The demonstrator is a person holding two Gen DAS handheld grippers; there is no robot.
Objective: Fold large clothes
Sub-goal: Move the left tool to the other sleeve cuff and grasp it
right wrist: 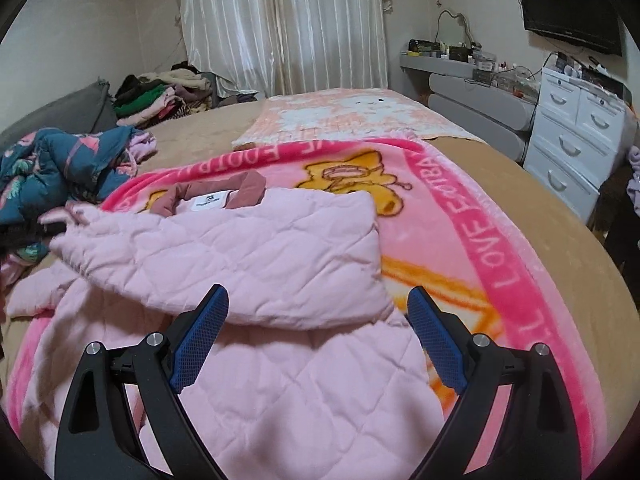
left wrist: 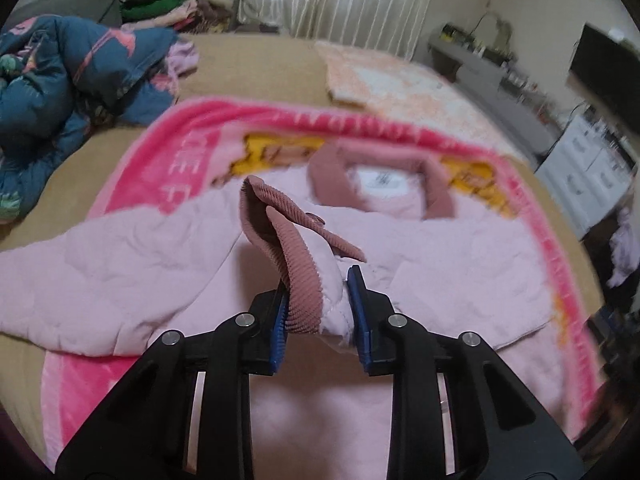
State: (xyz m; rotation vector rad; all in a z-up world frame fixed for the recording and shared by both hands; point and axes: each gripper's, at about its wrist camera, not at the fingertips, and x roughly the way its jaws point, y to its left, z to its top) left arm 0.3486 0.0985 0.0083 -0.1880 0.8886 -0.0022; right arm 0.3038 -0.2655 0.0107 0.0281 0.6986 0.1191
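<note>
Pink quilted padding fills both views: the jacket [right wrist: 256,248] lies collar-up on the pink blanket [right wrist: 480,216], which is spread over the tan bed [right wrist: 540,184], with the collar [right wrist: 208,192] toward the bed's far edge, where the curtain hangs. In our left wrist view the left gripper [left wrist: 316,304] is clenched on the ribbed cuff [left wrist: 296,264] of a sleeve, its blue fingers [left wrist: 280,312] pressing the dusty-rose rib on one side and the padding on the other. The right gripper [right wrist: 320,320] hangs released just above the folded-over panel near the bed's near edge, holding nothing.

We judge the weak point to be that cuff hold. The fingers pinch only the rolled end of the sleeve, and puffy filling compresses and creeps; a quick pull across the body could let the cuff slide out and drop the sleeve in a heap. A second risk is drag: the plush blanket beneath is loose, and if we tow the sleeve low, the jacket and blanket may shift together, undoing the panel already laid over on the right. With the right fingers not pinning anything, nothing holds the body flat against that pull. The blue patterned bedding [right wrist: 68,168] piled by the bed's left edge sits near the other sleeve and could snag it.
</note>
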